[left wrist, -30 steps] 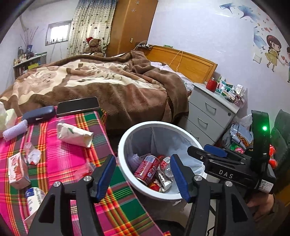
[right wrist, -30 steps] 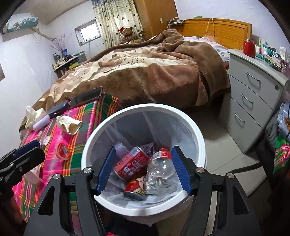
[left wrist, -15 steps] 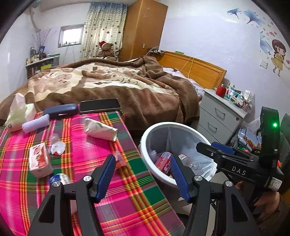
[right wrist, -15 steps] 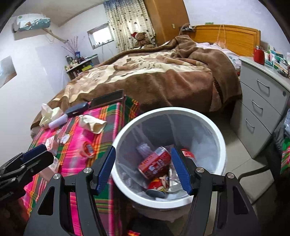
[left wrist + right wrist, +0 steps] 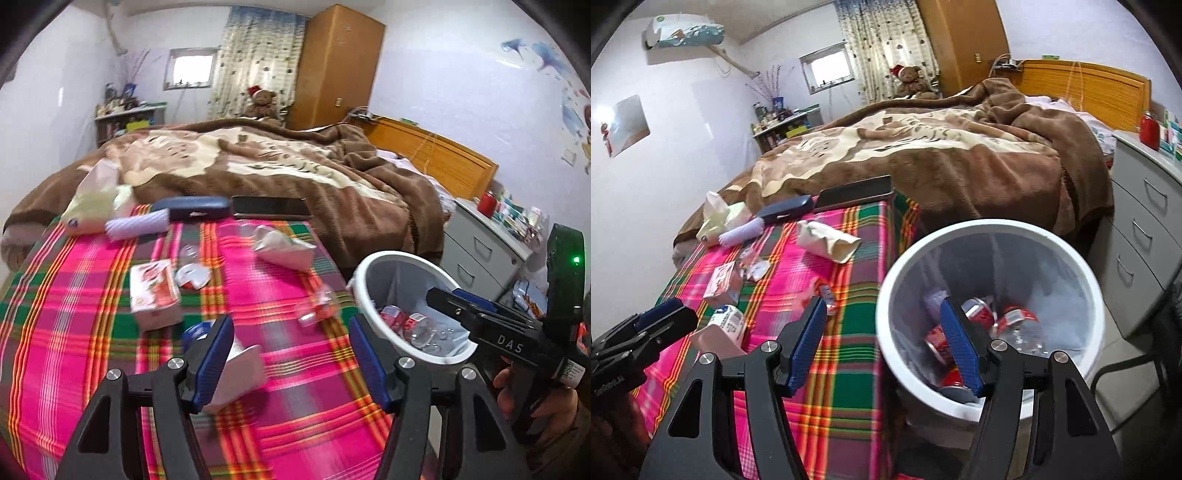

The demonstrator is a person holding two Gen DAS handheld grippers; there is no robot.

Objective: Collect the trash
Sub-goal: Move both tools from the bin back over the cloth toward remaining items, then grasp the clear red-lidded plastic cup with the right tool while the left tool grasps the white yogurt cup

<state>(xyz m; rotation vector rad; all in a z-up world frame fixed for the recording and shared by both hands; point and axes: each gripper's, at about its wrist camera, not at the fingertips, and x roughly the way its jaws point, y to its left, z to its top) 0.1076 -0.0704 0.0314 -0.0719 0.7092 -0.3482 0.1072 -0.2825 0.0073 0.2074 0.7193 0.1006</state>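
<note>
Plaid table (image 5: 92, 332): crumpled wrapper (image 5: 827, 242) lies lengthwise toward white bin (image 5: 897, 280).

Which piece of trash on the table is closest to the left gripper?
The white carton with the blue end, right beside the left gripper. The red-and-white box and crumpled paper bag lie farther back.

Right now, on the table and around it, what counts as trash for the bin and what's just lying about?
Trash job:
- bin, already holding cans and bottles
- crumpled wrapper
- red carton
- blue-white carton
- clear plastic scraps

Just lying about:
- phone
- dark case
- tissue pack
</note>
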